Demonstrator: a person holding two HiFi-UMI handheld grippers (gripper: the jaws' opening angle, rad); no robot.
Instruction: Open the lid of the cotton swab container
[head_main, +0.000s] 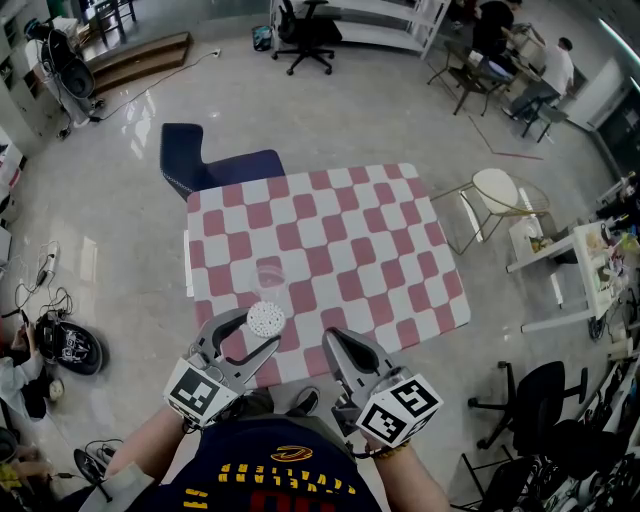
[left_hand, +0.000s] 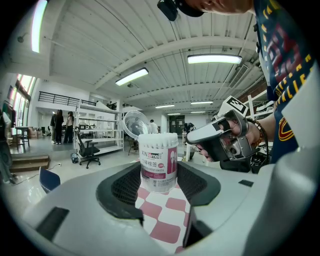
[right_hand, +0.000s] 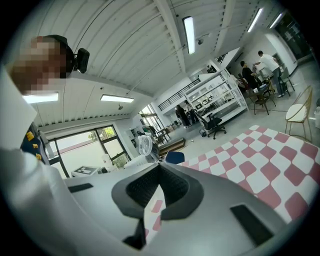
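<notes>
Checkered table (head_main: 350, 240), left gripper (head_main: 262, 332) jaws pinching cotton swab container (head_main: 266, 318), right gripper (head_main: 340, 345) jaws together

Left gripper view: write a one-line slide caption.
Left tongs clamp an upright cotton swab container above the checkered tablecloth, with the shut right tongs beside it.

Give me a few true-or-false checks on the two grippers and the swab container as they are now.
1. The left gripper is clamped on the cotton swab container. True.
2. The right gripper holds a lid. False: its jaws are together with nothing between them.
3. The container lies on its side. False: it stands upright between the left jaws.
4. The table has a pink-and-white checked top. True.
5. A blue chair stands at the table's far side. True.
</notes>
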